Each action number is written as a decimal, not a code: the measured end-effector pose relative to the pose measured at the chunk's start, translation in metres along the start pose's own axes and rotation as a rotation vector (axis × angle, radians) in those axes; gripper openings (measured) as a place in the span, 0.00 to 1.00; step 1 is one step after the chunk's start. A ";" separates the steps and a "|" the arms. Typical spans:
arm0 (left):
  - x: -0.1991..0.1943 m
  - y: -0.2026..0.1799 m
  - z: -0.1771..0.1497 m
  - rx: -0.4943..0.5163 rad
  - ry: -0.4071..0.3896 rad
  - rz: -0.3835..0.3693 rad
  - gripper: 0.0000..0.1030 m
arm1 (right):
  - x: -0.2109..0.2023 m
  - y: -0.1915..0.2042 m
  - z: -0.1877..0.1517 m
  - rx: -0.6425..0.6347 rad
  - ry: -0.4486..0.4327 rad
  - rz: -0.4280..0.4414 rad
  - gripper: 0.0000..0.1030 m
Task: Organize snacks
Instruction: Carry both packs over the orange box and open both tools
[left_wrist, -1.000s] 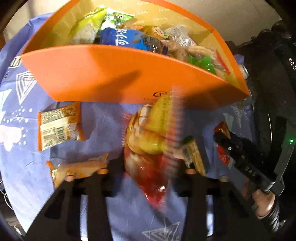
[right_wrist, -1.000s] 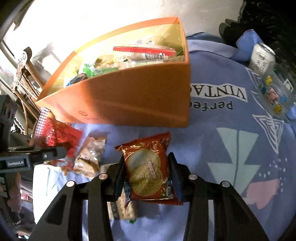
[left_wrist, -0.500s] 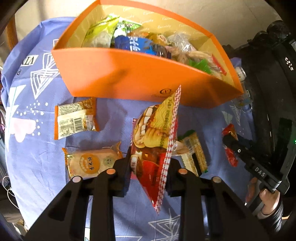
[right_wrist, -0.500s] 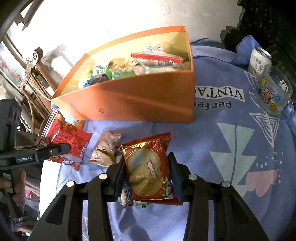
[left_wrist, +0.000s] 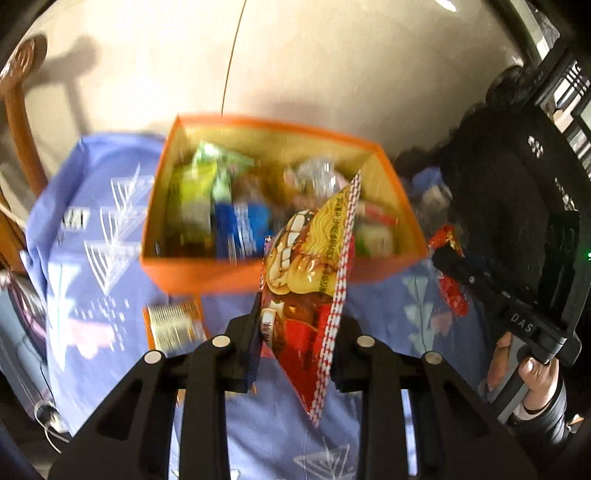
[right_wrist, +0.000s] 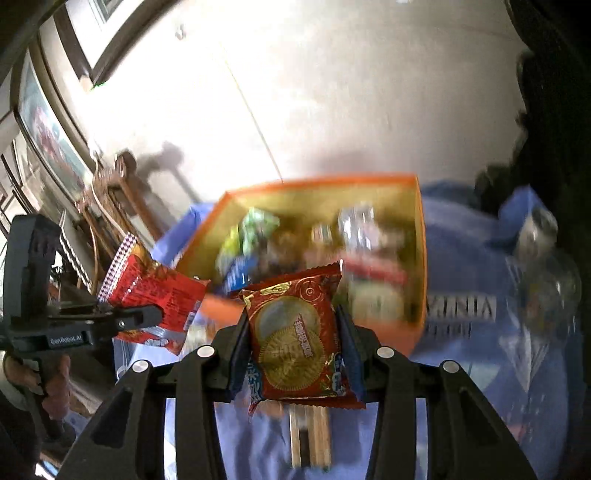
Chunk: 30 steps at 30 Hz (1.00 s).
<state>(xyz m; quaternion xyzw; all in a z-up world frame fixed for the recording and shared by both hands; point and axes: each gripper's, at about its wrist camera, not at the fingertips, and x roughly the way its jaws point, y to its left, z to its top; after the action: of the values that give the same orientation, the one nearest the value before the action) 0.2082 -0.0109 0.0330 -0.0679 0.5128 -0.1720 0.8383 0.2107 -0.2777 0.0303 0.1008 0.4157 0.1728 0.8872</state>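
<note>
Nearest the left wrist camera, the left gripper (left_wrist: 297, 341) is clamped on a red-and-yellow noodle packet (left_wrist: 308, 291), held edge-up clear of the blue cloth (left_wrist: 258, 424) that covers the bench; its jaws have just been closing on the packet, which sits between the pads. In the right wrist view the right gripper (right_wrist: 293, 345) is clamped flat across a red biscuit packet (right_wrist: 297, 332), also carried off the cloth. Beyond both packets stands the orange box (left_wrist: 207, 271), open-topped and already holding many wrapped snacks, blurred here. Judged from this, the task is well advanced: most snacks are boxed and two more are in hand, neither yet over the opening. At least one orange packet (left_wrist: 171, 325) lies on the cloth just in front of the box, so more picking remains; whether others lie hidden under the grippers cannot be told.
</note>
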 end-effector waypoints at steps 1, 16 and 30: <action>0.002 -0.003 0.009 -0.002 -0.007 0.004 0.27 | 0.003 0.000 0.009 -0.002 -0.009 -0.002 0.43; 0.036 0.017 0.076 -0.098 -0.159 0.179 0.96 | 0.044 -0.017 0.047 0.038 -0.071 -0.161 0.76; 0.036 0.021 0.015 -0.052 -0.049 0.186 0.96 | 0.024 -0.017 -0.013 0.026 -0.002 -0.167 0.80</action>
<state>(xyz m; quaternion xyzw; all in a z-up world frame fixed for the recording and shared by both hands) 0.2406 -0.0050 0.0034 -0.0458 0.5007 -0.0785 0.8608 0.2192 -0.2832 -0.0004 0.0775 0.4242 0.0929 0.8975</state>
